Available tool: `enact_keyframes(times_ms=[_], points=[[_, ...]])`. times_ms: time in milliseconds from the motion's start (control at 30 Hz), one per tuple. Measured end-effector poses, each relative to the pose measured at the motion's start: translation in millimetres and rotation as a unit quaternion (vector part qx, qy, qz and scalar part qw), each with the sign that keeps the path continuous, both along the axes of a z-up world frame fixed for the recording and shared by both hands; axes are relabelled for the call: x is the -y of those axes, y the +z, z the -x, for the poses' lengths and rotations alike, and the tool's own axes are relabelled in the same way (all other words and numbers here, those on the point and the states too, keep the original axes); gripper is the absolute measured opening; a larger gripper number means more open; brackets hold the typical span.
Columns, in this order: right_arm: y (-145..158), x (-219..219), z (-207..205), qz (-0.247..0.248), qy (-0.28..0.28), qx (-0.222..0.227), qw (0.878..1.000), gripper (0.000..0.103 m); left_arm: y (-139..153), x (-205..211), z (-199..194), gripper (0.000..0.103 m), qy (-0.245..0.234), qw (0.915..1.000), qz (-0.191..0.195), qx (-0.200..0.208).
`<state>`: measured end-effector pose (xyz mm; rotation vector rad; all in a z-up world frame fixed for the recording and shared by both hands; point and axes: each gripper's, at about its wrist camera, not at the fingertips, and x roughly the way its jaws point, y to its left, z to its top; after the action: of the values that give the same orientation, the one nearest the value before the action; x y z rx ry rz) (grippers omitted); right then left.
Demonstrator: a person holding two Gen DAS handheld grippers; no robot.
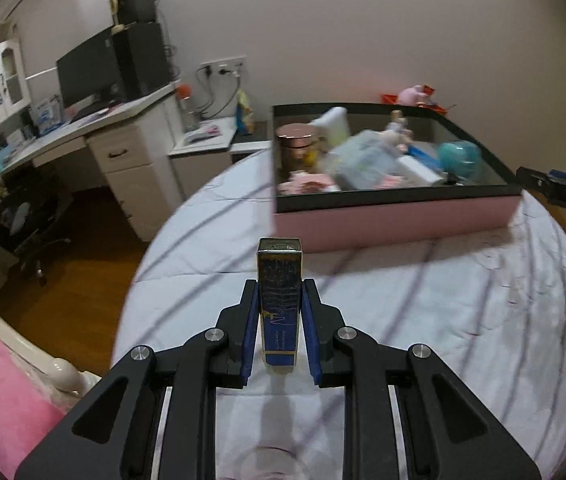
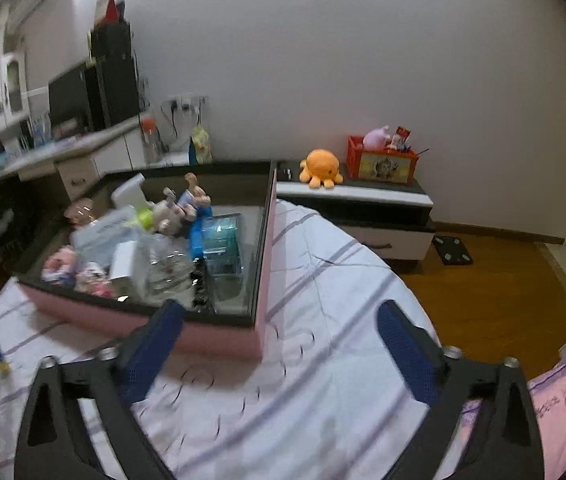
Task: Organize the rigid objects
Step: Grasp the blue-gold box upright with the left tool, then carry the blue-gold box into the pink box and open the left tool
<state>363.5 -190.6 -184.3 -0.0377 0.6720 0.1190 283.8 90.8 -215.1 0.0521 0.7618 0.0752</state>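
covering most of both views: a bed (image 1: 423, 320) under a white quilt with thin purple stripes, lying wrinkled.
sitting on the quilt: a box (image 1: 395, 220) with pink sides and a black rim, open at the top and crowded. inside it are lying a copper-lidded jar (image 1: 297, 136), a white bottle (image 1: 333, 122), a doll (image 1: 397, 128), a teal round thing (image 1: 461, 158), a clear teal case (image 2: 223, 248) and pale packets; much of this is blurred.
standing left of the bed: a white desk (image 1: 95, 128) with drawers, carrying a dark monitor (image 1: 83, 68) and black speakers.
standing beyond the bed's far corner in the right wrist view: a low cabinet (image 2: 363, 196), holding an orange plush octopus (image 2: 320, 169) and a red crate (image 2: 381, 162) side by side, apart.
reaching forward over the quilt: left gripper (image 1: 279, 312), its blue pads pressing both long sides of a carton (image 1: 279, 296), narrowly parted to that width. the carton is slim, dark blue with gold edges, standing upright between the fingers, held clear above the quilt, near the box's pink front wall but not touching it.
hovering above the quilt by the box's near corner: right gripper (image 2: 279, 344), jaws spread wide, nothing between them. its tip is also showing at the right edge of the left wrist view.
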Motion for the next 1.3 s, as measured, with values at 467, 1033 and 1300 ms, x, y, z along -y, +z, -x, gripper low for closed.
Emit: enact_keyframes(times_ms=[467, 1033, 1300], points=[[-17, -15, -57, 0.022, 0.027, -0.108, 0.994, 0.008, 0, -7, -26, 0.021, -0.011, 0.9999, 0.003, -0.003], [-17, -17, -62, 0.022, 0.027, -0.11, 0.993, 0.008, 46, 4, -90, 0.021, -0.05, 0.9984, -0.019, 0.018], [-17, -17, -62, 0.022, 0.028, -0.111, 0.993, 0.008, 60, 31, -104, 0.021, -0.083, 0.9957, -0.033, 0.027]])
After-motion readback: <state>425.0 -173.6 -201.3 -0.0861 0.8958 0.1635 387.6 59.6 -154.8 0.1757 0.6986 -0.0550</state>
